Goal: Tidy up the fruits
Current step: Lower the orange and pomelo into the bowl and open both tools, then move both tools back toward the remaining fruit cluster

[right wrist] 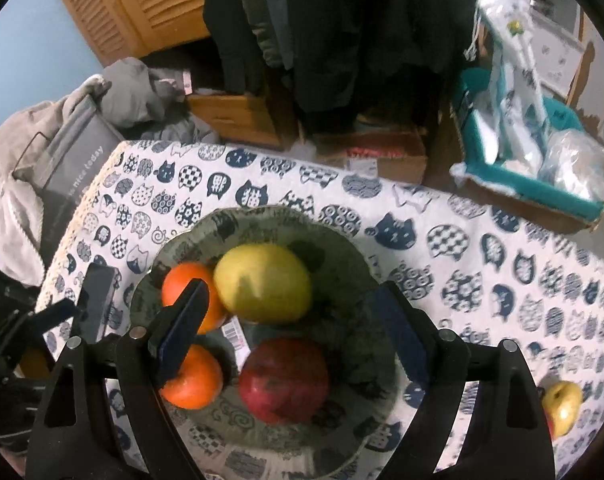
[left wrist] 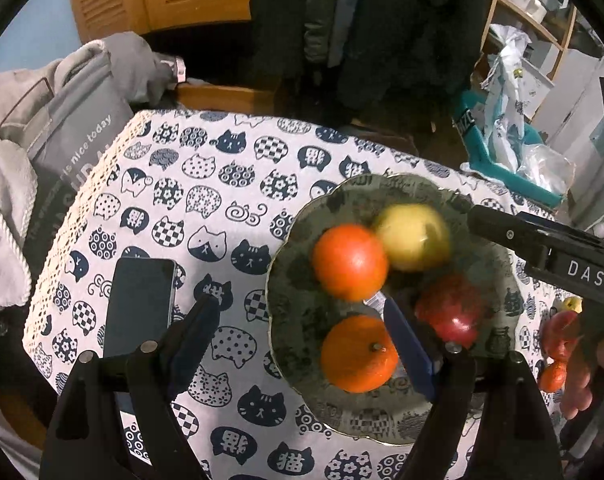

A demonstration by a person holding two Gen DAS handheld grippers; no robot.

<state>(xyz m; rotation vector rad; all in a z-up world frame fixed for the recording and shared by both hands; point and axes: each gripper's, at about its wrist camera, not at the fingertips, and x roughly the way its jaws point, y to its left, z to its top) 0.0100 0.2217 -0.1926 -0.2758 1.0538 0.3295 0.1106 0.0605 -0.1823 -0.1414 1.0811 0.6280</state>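
A scalloped patterned plate (left wrist: 290, 280) (right wrist: 341, 256) sits on the cat-print tablecloth. It holds two oranges (left wrist: 349, 262) (left wrist: 357, 354), a yellow-green apple (left wrist: 415, 238) (right wrist: 264, 282) and a red apple (left wrist: 449, 312) (right wrist: 284, 378). My left gripper (left wrist: 302, 320) is open and empty, its right finger over the plate beside the near orange. My right gripper (right wrist: 290, 322) is open and empty above the plate, straddling the apples. More fruit lies on the cloth to the right: a yellow apple (right wrist: 561, 404) (left wrist: 573, 303), red fruit (left wrist: 559, 334) and a small orange (left wrist: 553, 376).
A dark phone (left wrist: 140, 308) (right wrist: 98, 302) lies on the cloth left of the plate. A grey bag (left wrist: 62, 148) and clothes sit off the table's left edge. A teal box (right wrist: 541, 176) with plastic bags stands at the far right. Dark coats hang behind.
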